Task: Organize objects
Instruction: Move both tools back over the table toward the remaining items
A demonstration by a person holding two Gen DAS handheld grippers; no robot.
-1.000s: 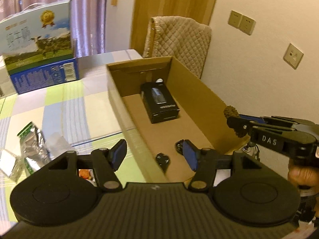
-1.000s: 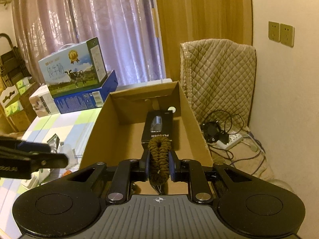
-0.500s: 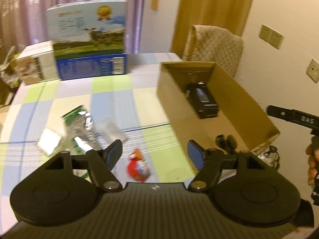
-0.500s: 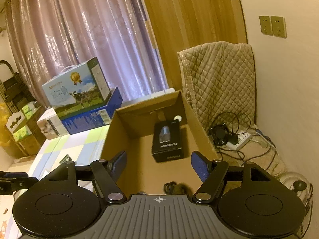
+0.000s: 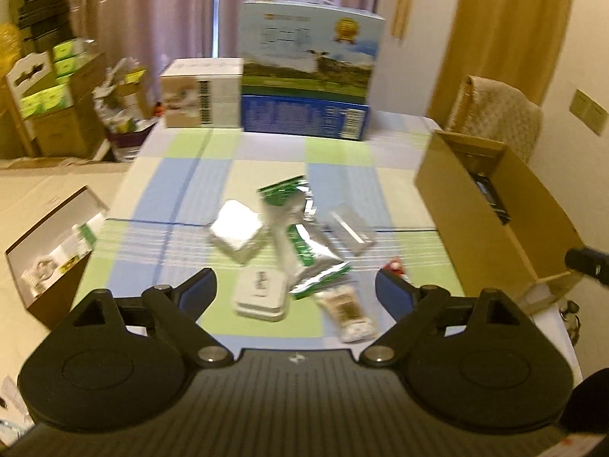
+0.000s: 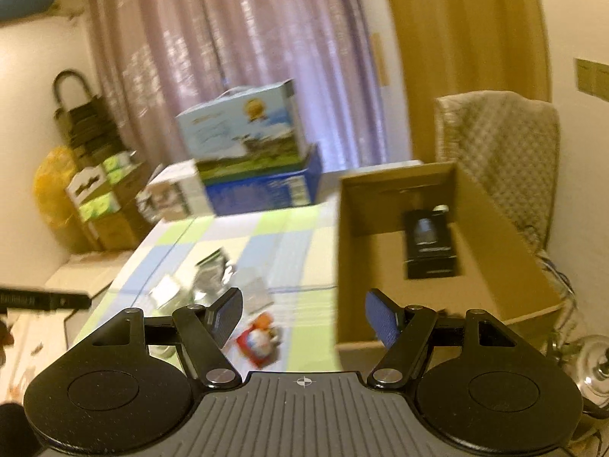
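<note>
Left gripper (image 5: 296, 292): blue-padded fingers are standing spread wide, nothing between them. It is hovering above the near end of the checked green, blue and white tablecloth (image 5: 190, 175). Just beyond the gap between the fingers, a flat white rounded case (image 5: 259, 294) is lying on the cloth; beside it on the right, a small beige tube with a white cap (image 5: 348, 314). Further out, a crumpled silver-and-green foil packet (image 5: 300, 228) is sitting in the middle of the cloth, flanked by a flat silver foil pouch (image 5: 236, 230) on its left and a clear plastic wrapper (image 5: 350, 228) on its right. A small red-and-white toy (image 5: 394, 267) is peeking out right beside the right finger.

Right gripper (image 6: 303, 314): fingers likewise spread, holding nothing. The red-and-white toy (image 6: 259, 337) is lying on the cloth just ahead of the left finger. The open brown cardboard box (image 6: 495, 251) is standing ahead and to the right, on the table's right edge; a black rectangular carton (image 6: 430, 245) is resting on its floor toward the far end. The view is motion-blurred, so finer detail is unreadable.

At the far table edge, a blue-and-white carry carton with a cow picture (image 5: 310, 72) is sitting on top of a blue box.
</note>
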